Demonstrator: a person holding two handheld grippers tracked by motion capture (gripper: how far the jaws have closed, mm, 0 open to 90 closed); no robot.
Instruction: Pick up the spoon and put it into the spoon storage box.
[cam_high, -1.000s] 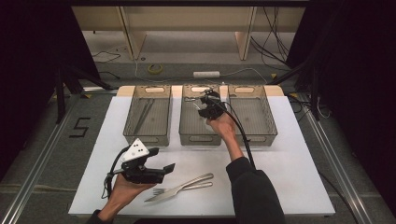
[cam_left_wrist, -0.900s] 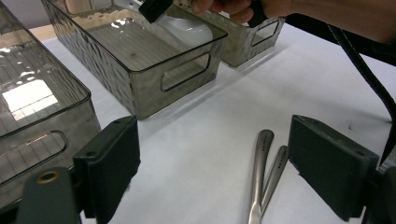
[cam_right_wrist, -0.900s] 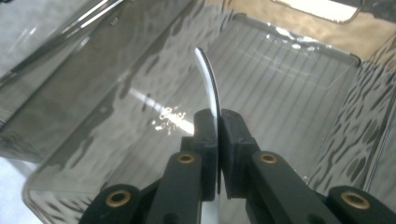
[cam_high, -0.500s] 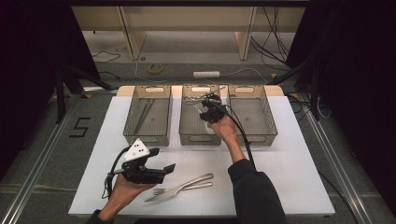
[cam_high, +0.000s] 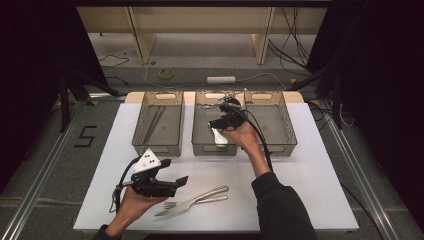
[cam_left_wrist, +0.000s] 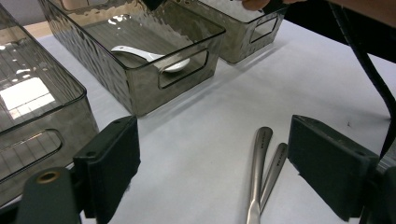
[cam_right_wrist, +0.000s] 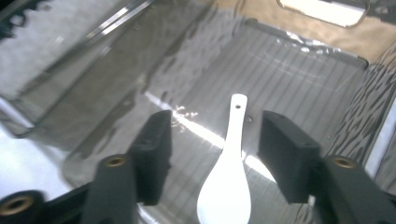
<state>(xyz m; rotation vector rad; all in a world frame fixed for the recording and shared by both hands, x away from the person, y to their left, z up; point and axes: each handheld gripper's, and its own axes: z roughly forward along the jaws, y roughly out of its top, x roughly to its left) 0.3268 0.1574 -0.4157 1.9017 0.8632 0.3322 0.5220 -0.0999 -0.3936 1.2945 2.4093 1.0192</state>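
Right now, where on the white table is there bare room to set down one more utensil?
The white table is bare right of the fork handles, in front of the right bin. A bare strip runs between the left bin and the table's left edge. It is crowded around the left gripper and fork.

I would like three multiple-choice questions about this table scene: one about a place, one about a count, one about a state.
1. Where does the white spoon lie?
A. middle bin
B. left bin
C. on the table

2. How many transparent bins stand on the table?
A. two
B. three
C. four

3. How are the jaws of the right gripper?
A. shut on the spoon
B. open
C. shut on a fork

Answers: 1 A, the spoon rests on that bin's floor. 2 B, three stand in a row. 3 B, the jaws stand apart above the spoon.
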